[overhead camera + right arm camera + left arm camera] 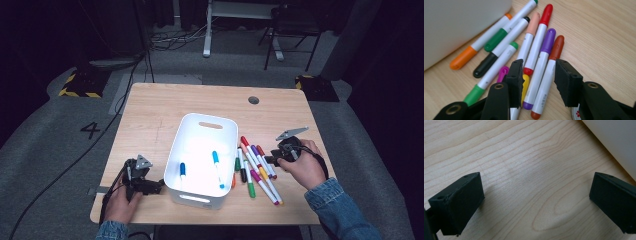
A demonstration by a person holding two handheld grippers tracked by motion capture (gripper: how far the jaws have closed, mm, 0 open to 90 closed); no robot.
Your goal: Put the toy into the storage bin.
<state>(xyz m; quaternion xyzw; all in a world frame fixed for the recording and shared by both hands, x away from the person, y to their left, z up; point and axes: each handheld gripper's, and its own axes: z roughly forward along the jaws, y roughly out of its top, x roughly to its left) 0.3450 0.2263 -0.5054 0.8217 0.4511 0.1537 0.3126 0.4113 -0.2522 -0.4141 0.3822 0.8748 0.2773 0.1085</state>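
White plastic bin point(200, 160), rounded corners w/ a slot handle, glossy, sits mid-table; two blue-capped markers lie inside it. Just right of the bin: a loose fan of smooth white-barrel markers point(256, 170) w/ coloured caps, flat on the wood. Right gripper point(537, 80), matte black blocky jaws, is low over that fan, jaws partly open, straddling the purple marker point(541, 65) and brown-red marker point(549, 75); pads not pressing them, nothing held. Left gripper point(534, 202) sits just left of the bin's near corner, jaws wide apart, empty, over bare wood. Table point(160, 110): pale wood-grain laminate, round cable hole at far right. Around it grey carpet floor, dark room, black/yellow hazard tape far left of the bin.
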